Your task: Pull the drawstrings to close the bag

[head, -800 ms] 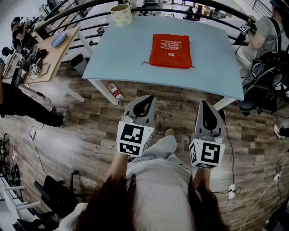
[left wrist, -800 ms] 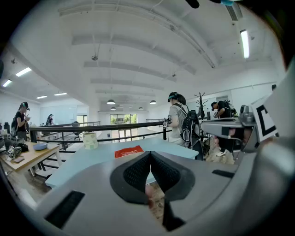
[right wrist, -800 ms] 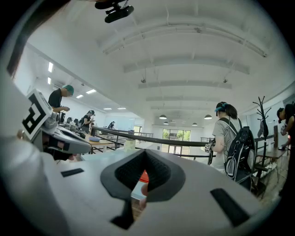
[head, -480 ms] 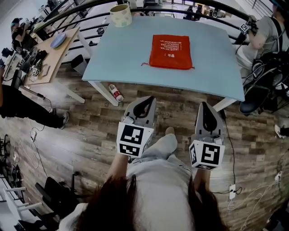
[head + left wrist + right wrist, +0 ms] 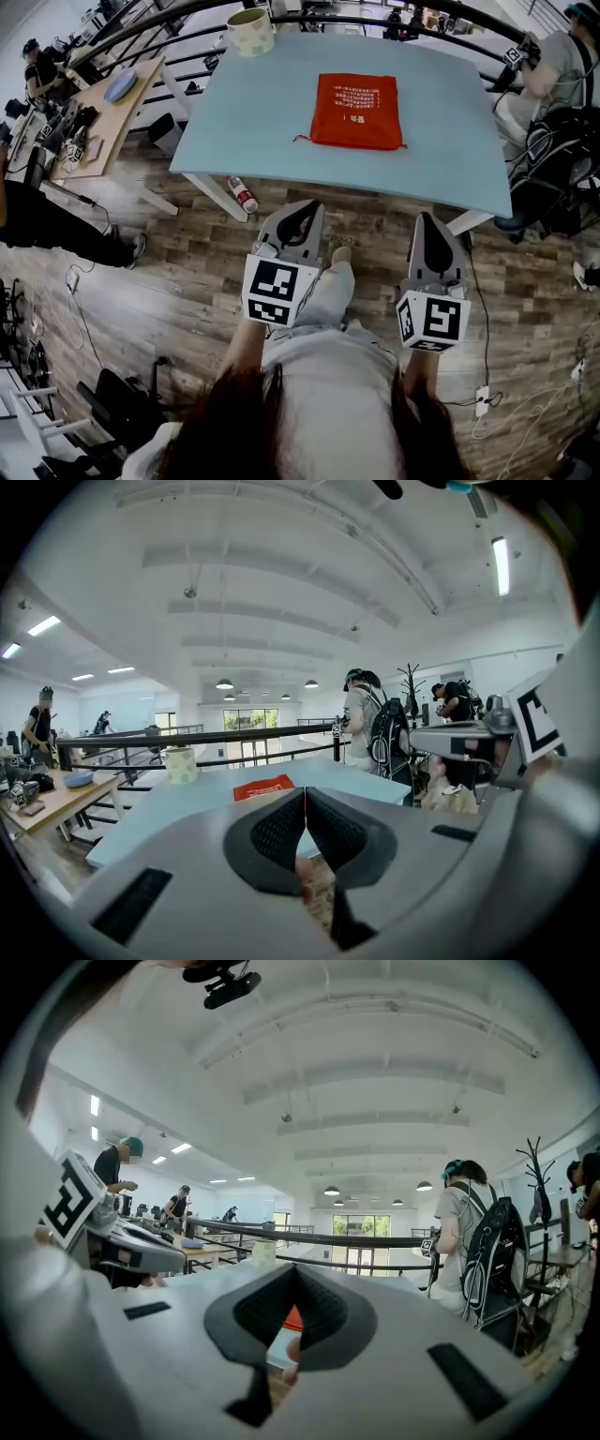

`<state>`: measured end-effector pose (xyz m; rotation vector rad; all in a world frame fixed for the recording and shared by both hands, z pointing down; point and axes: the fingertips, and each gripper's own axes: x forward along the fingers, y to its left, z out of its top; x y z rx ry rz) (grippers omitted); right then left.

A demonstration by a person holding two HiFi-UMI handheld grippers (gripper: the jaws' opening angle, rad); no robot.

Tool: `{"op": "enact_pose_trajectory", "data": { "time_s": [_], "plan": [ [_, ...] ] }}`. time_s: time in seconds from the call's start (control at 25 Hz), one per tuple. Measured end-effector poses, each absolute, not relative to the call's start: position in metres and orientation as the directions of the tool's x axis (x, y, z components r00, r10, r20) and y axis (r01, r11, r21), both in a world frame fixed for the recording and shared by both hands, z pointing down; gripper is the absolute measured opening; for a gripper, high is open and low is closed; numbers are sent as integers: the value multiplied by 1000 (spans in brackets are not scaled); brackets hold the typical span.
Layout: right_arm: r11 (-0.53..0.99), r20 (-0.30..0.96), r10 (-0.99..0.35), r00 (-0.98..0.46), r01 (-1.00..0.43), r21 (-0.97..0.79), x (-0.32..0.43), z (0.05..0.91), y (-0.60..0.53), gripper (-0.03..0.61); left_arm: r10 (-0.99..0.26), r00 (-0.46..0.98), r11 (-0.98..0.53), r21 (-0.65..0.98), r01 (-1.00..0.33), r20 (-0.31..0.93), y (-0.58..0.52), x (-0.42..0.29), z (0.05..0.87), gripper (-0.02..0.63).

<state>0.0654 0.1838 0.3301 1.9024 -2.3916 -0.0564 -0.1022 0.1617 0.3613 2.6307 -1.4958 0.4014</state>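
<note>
A flat red drawstring bag (image 5: 358,111) lies on the light blue table (image 5: 253,112), with thin cord ends sticking out at its near left (image 5: 300,138) and near right corners. Both grippers hang over the wooden floor, short of the table's near edge and well apart from the bag. My left gripper (image 5: 307,203) is shut with nothing in it, and so is my right gripper (image 5: 423,216). In the left gripper view the bag (image 5: 263,787) lies ahead, beyond the closed left gripper (image 5: 305,797). The right gripper view shows a strip of the bag (image 5: 292,1318) below the closed right gripper (image 5: 295,1267).
A wide roll of tape (image 5: 251,30) stands at the table's far left corner. A bottle (image 5: 241,191) lies on the floor under the table's near left leg. A wooden desk (image 5: 103,108) is at the left; a seated person (image 5: 555,66) with a backpack (image 5: 562,159) is at the right.
The person's foot has stepped a little forward toward the table. Both grippers stay shut and in about the same place.
</note>
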Motion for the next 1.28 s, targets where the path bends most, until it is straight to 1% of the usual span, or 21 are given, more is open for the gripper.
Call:
{"op": "enact_pose_trajectory", "data": {
  "time_s": [0.52,0.68,0.84,1.04,1.28],
  "plan": [
    [238,98,-970,-224,-956,171,73,340,106,23,-844,455,-488,-57,-871,284,85,-102,366,18],
    [261,115,-963,-244,-950,173,73,341,77,23,-842,456,-484,-32,-874,288,58,-103,365,18],
    [267,129,-960,-246,-947,179,73,347,51,24,-843,445,-480,-48,-876,303,31,-106,370,18],
    [280,152,-955,-256,-944,174,73,353,22,25,-835,453,-481,-14,-877,313,3,-108,374,18],
    [297,178,-947,-266,-938,177,77,363,-10,25,-827,448,-475,3,-880,339,-29,-113,392,18]
  ]
}}
